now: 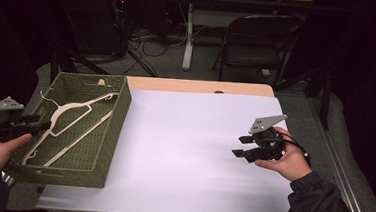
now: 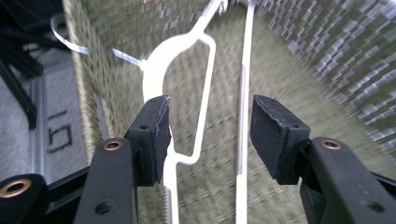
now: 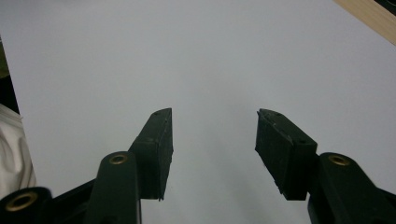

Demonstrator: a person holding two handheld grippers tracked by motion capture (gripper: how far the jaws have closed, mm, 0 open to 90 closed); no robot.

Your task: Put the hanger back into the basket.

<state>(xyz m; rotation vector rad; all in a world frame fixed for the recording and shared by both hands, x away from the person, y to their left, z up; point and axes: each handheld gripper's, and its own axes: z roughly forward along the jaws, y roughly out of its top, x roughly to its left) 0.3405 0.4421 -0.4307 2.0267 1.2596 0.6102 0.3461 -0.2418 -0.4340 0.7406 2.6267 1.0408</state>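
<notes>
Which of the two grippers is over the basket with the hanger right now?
The left gripper, jaws open at the green basket's rim above the white hanger; the right gripper hovers over bare white tabletop.

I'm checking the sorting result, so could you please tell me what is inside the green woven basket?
Inside the basket lies one white hanger, its metal hook at the left wall. The near wall hides the floor closest to the person.

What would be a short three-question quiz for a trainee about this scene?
1. True or false: the white hanger lies in the green basket.
2. Which hand-held gripper is over the basket? A left B right
3. What does the right hand-held gripper hold?

Key: 1 true. 2 A; its jaws stand open with the hanger's thin bars between them, not clamped. 3 Nothing; it is open over the white table cover.
</notes>
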